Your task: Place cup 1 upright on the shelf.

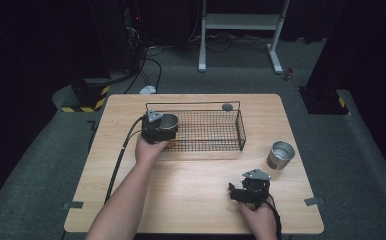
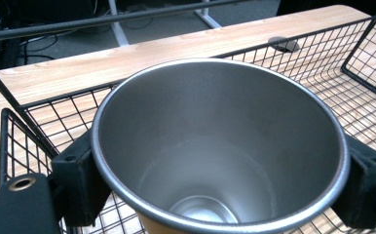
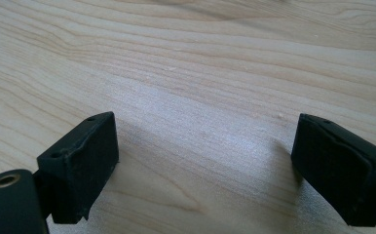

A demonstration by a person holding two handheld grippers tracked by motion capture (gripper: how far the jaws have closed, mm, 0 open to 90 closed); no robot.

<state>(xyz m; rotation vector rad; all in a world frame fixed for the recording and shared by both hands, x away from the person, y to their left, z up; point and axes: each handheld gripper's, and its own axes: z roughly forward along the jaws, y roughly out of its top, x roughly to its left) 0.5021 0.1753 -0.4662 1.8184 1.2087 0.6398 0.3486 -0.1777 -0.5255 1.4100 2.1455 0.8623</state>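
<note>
Left gripper (image 1: pixel 159 131): jaws pressed against both sides of a steel cup (image 2: pixel 219 146), which is held upright over the left end of the wire basket (image 1: pixel 233 131). The cup should be lowered straight until its base is judged seated on the mesh, and only then released. Right gripper (image 1: pixel 250 192): jaws spread, empty, above the table (image 3: pixel 186 68). A second cup (image 1: pixel 280 155) stands beside the basket.

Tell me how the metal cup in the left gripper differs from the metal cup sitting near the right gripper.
The held cup is clamped between the left gripper's jaws over the left end of the wire basket; the free cup stands on the bare table, untouched, beyond the open right gripper. The held cup is tilted; the free cup stands upright. Both are empty, silvery metal.
</note>
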